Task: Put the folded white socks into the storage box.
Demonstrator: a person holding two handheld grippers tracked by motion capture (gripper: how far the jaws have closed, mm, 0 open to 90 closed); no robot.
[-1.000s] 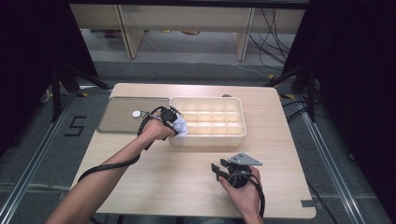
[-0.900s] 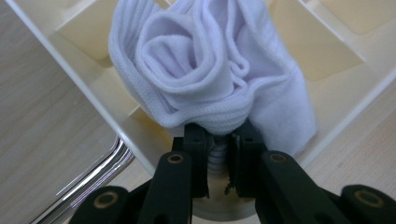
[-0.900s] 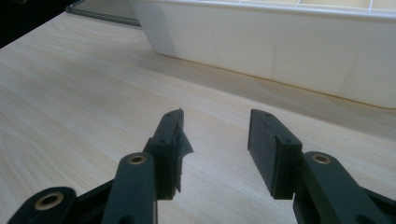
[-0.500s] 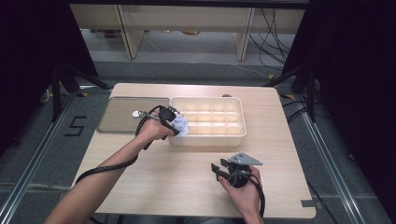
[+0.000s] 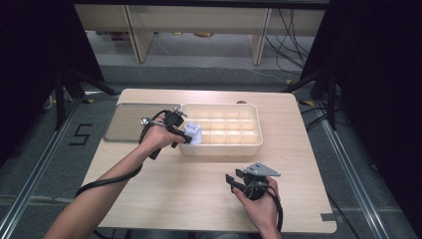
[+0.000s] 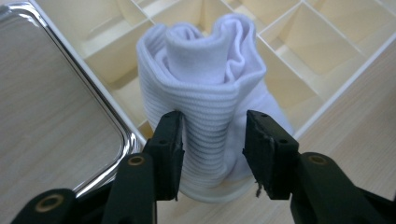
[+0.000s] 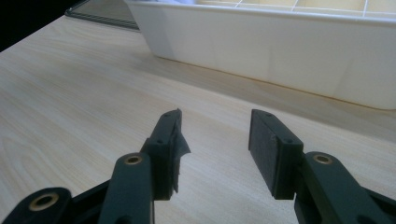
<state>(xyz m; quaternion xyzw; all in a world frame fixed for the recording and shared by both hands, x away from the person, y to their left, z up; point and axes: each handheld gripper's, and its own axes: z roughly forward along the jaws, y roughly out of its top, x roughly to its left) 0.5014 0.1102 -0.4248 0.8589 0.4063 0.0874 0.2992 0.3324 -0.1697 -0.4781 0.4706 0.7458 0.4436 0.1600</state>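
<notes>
While the left claw (image 6: 212, 140) sits at the near left corner of the cream divided box (image 5: 251, 144), its jaws have just been opening, and the rolled white sock (image 6: 208, 88) stands between them with a gap showing on the right pad; the left pad looks to brush the ribbing, though it no longer squeezes. I read that as a release: the sock has been set into the corner compartment of the box, upright, its lower end bulging over the rim toward the desk (image 5: 164, 194). That suggests the placing step is about finished, and the claw needs only to back out. The metal tray (image 5: 129, 124) lies just beside the box on its left, so a withdrawal toward the near edge of the desk looks freer than a sideways one. The right claw (image 7: 212, 154) rests released and empty near the desk's near right corner, well apart from the box, with bare wood ahead.
</notes>
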